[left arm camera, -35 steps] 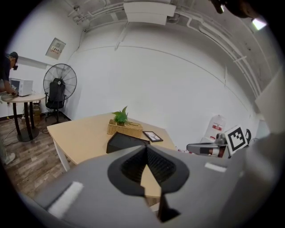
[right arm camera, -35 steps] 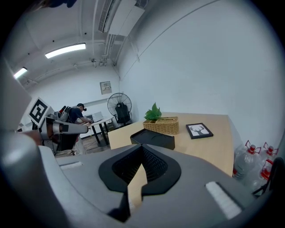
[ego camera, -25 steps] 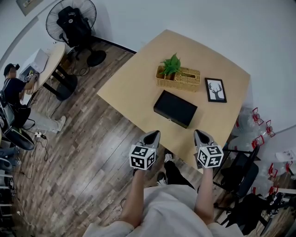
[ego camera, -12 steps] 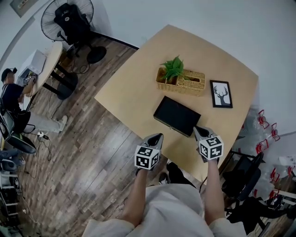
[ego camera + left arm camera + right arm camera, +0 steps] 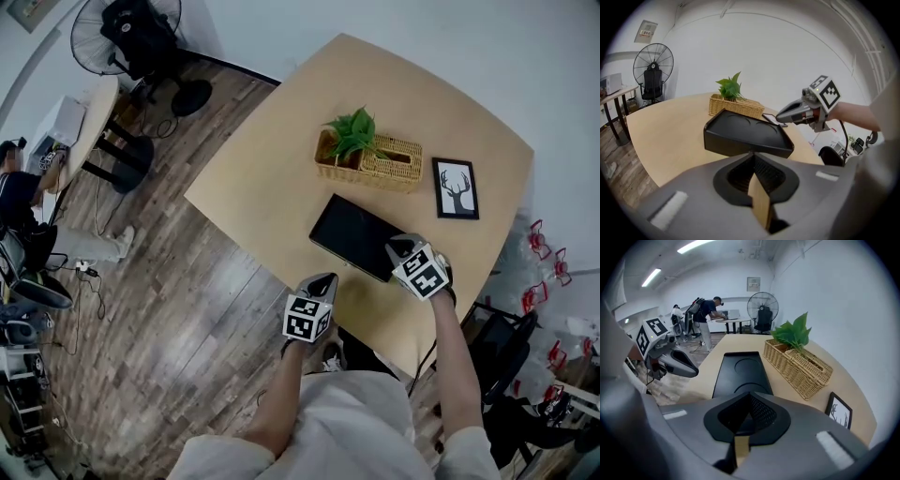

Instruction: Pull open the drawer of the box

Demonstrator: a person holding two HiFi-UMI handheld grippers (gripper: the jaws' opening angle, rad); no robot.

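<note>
Box: the black box point(image 5: 354, 234) is lying flat on the surface point(image 5: 272, 159), close to the edge nearest the person. One long side is facing them, which I judge is putting the drawer front within easy reach.
Drawer: it is looking fully closed. No gap is showing along the dark side face, and I cannot make out a handle, so the pull is probably not yet begun.
Right gripper: the right gripper point(image 5: 401, 247) is hovering over the box's near right corner with its jaws pressed together and nothing between them. Whether it is touching the lid cannot be told. I judge it is being held there either to steady the box or to reach the drawer's end.
Left gripper: the left gripper point(image 5: 325, 280) is hanging just off the surface's edge, jaws together and empty, pointing at the box's near side.
Box relative to grippers: the box is sitting just ahead of and below the right gripper, running lengthwise away from it. It is near the left gripper but apart from it, with a strip of bare surface between.
Neighbours: the wicker basket point(image 5: 370, 164) holding a green plant point(image 5: 354, 131) is standing just behind the box. The picture frame point(image 5: 457, 187) is lying beside the basket, on the far side from the pull.
</note>
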